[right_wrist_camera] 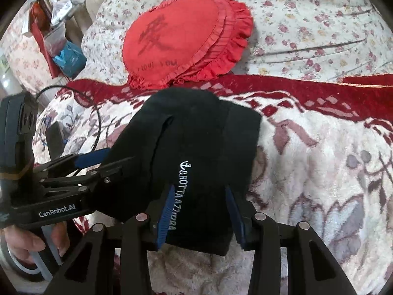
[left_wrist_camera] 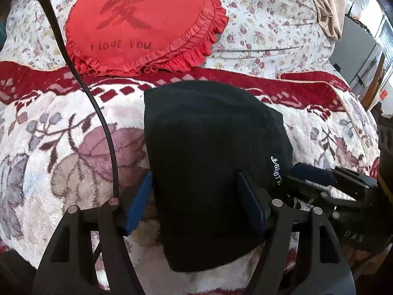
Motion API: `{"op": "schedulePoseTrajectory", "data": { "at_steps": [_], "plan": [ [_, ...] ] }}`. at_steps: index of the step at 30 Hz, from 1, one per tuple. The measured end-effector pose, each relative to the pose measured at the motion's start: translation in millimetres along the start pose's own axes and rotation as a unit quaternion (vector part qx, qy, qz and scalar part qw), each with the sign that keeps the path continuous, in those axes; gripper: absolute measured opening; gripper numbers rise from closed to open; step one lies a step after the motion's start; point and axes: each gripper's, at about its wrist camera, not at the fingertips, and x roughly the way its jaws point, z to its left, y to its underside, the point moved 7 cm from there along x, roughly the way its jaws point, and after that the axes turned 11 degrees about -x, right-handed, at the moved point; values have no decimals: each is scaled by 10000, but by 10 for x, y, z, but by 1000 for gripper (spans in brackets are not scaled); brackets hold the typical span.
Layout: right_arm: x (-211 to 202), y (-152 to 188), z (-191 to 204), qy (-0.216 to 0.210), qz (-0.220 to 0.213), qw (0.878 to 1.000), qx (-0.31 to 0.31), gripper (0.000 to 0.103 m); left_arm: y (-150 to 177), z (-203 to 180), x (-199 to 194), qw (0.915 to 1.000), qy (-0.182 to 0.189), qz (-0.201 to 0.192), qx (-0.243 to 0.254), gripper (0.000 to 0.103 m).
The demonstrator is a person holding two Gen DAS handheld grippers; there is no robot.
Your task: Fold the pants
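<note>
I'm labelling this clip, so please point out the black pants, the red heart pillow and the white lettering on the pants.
black pants (left_wrist_camera: 211, 142): left wrist view, middle of the folded cloth.
red heart pillow (right_wrist_camera: 172, 41): right wrist view, flat centre panel.
white lettering (right_wrist_camera: 180, 196): right wrist view, mid-word.

I am seeing open blanket (right_wrist_camera: 319, 172) lying free to the right of the black pants (right_wrist_camera: 196, 135). Beyond them the red heart pillow (left_wrist_camera: 142, 24) is blocking the way, and a black cable (left_wrist_camera: 98, 113) is crossing my left side.
</note>
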Motion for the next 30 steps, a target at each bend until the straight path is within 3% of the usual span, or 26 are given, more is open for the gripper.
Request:
{"op": "schedulePoseTrajectory", "data": {
  "at_steps": [3,7,12,14,17,21,25,27,29,30],
  "plan": [
    [-95,-35,-87,43,-144,9998,149,42,1,2,-38,10000,36,-2,-19,71],
    [-106,-47,-291,105,-221,9984,507,53,4,22,-63,9998,140,29,-166,71],
    [73,10,-364,-402,-70,9952,887,53,27,23,-37,9991,281,159,-287,71],
    [125,27,-316,-709,-109,9926,985,43,49,20,-2,9990,253,220,-280,71],
    [80,31,-235,-474,-141,9970,599,37,70,16,8,9991,228,232,-259,71],
    [-62,38,-183,-431,-187,9981,397,36,99,2,9,9992,231,229,-221,74],
    [84,165,-222,-283,91,9989,355,36,169,-25,94,9993,179,306,-155,77],
    [126,196,-269,-319,34,9979,557,38,181,-35,108,9993,159,304,-125,78],
    [107,206,-332,-265,66,9970,727,52,170,-32,91,9993,174,320,-114,78],
    [89,200,-349,-222,67,9969,752,53,163,-26,83,9992,186,323,-117,78]
  ]
}}
